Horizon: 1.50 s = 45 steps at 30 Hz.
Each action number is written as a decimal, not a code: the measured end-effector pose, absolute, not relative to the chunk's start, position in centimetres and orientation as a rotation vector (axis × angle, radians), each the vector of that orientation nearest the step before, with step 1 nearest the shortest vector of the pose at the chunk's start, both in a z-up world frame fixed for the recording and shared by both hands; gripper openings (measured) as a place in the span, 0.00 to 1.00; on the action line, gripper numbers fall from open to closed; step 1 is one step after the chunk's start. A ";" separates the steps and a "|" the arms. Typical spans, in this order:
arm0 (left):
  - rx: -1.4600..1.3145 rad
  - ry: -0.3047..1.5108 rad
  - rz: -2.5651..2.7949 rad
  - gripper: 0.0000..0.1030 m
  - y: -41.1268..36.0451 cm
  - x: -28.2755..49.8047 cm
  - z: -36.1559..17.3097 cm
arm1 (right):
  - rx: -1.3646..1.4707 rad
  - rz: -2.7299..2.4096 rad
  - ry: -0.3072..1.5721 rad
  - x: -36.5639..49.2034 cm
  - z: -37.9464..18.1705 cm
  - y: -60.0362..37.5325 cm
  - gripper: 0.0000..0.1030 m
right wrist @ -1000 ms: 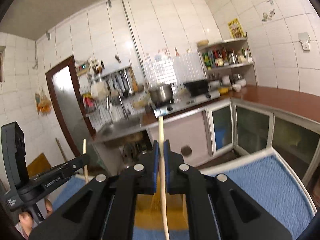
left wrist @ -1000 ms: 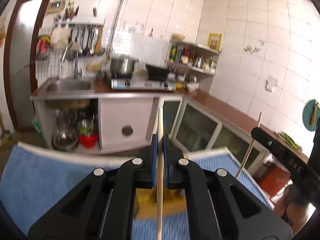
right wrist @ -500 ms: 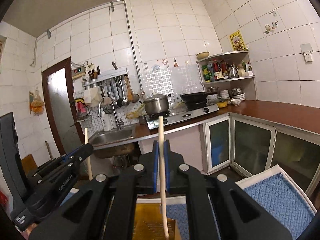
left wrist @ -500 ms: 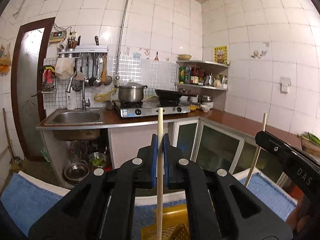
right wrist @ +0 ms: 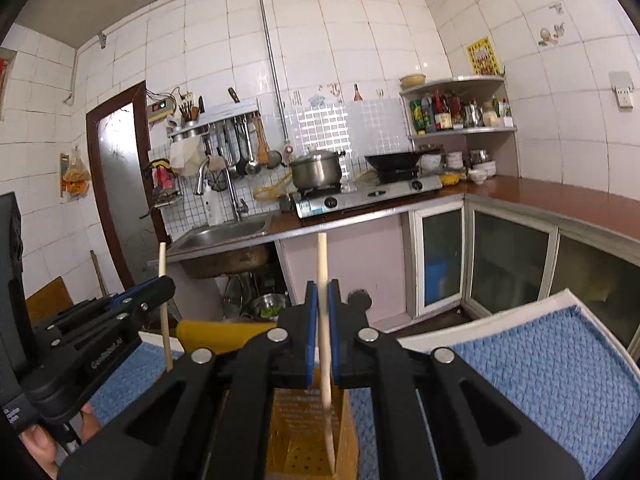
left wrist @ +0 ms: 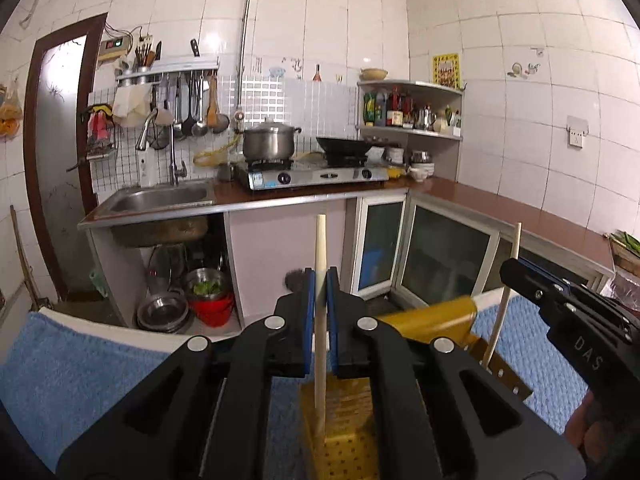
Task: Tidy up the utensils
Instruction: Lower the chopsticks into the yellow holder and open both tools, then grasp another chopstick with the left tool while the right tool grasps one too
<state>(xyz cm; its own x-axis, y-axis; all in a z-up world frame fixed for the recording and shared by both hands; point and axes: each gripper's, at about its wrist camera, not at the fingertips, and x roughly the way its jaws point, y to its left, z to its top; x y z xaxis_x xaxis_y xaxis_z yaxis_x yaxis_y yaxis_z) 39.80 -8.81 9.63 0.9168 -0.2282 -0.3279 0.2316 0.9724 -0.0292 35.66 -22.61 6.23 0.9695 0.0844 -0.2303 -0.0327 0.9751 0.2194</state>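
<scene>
"DAS" marks the right gripper [left wrist: 516, 270] clamping a chopstick [left wrist: 502, 304].

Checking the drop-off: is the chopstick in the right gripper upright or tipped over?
Roughly upright. The right gripper clamps the chopstick mid-shaft, its tip pointing down into the yellow holder.

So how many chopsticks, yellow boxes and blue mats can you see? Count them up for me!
Chopsticks: 2, one in the left tool, the left chopstick, and one in the right tool, the right chopstick
Yellow holder box: 1
Blue mat: 1
Total: 4
</scene>
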 end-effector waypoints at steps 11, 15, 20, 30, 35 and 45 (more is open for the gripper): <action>0.019 0.419 -0.227 0.06 -7.3 37.8 7.9 | 0.207 0.070 0.345 35.4 4.4 -22.3 0.08; 0.011 0.425 -0.218 0.31 -6.5 36.2 8.4 | 0.225 0.066 0.373 34.5 4.9 -22.6 0.09; -0.022 0.408 -0.184 0.64 -4.4 33.3 9.3 | 0.225 0.042 0.363 32.3 6.0 -23.0 0.48; 0.017 0.449 -0.177 0.94 -1.9 27.0 8.6 | 0.185 -0.026 0.404 25.6 4.7 -22.8 0.75; 0.027 0.472 -0.186 0.95 -1.3 24.4 8.1 | 0.196 -0.036 0.444 23.1 3.2 -22.5 0.75; 0.050 0.575 -0.176 0.95 -1.1 20.9 4.6 | 0.200 -0.041 0.532 19.2 -0.7 -21.5 0.84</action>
